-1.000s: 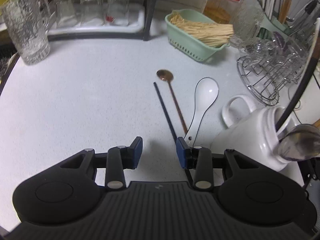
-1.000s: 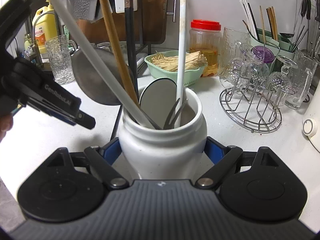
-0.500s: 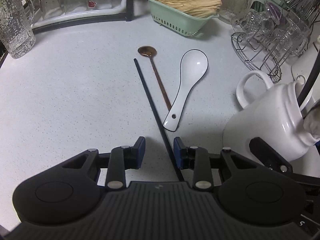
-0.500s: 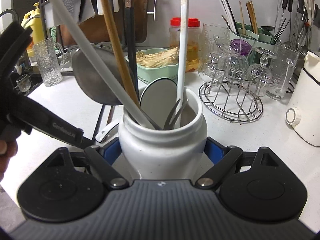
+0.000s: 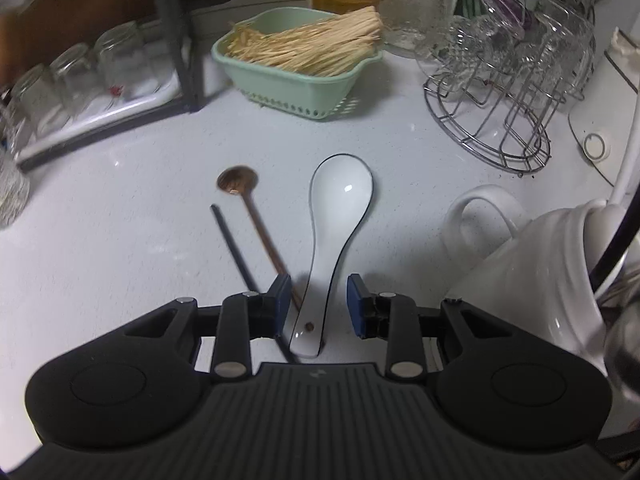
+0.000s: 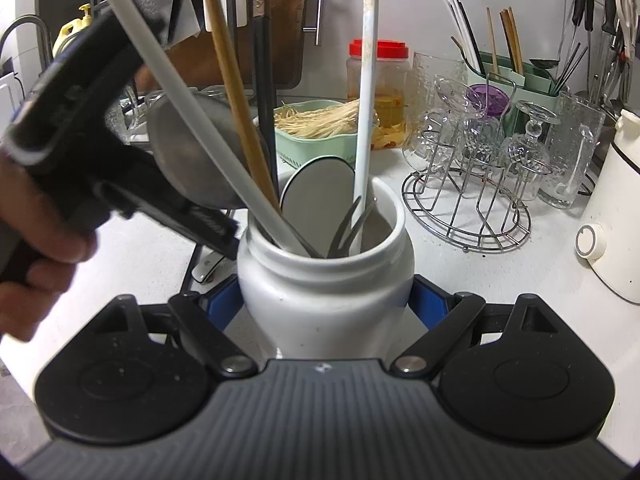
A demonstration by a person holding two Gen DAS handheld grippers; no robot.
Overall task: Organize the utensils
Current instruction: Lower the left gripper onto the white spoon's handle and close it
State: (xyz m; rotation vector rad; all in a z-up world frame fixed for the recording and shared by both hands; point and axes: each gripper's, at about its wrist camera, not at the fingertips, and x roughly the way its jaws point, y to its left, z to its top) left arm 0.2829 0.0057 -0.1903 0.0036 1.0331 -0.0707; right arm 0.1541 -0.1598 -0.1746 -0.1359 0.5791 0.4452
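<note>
A white ceramic spoon (image 5: 336, 220), a thin copper spoon (image 5: 248, 204) and a black chopstick (image 5: 236, 248) lie on the white counter. My left gripper (image 5: 318, 304) is open, low over the counter, with the white spoon's handle between its jaws, not clamped. My right gripper (image 6: 324, 300) is shut on the white jar (image 6: 324, 280), which holds a ladle, forks, a white stick and wooden utensils. The jar (image 5: 540, 272) with its handle also shows at the right of the left wrist view. The left gripper (image 6: 100, 168) and hand appear at the left of the right wrist view.
A green basket of sticks (image 5: 296, 60) stands at the back. A wire rack of glasses (image 5: 508, 80) stands at the right. A tray of glasses (image 5: 80, 84) under a black shelf frame is at the left. A white kettle (image 6: 616, 216) is at the far right.
My left gripper has shifted right, from straddling the black chopstick to straddling the white spoon's handle, and its jaws are wider. The right gripper still holds the jar.
</note>
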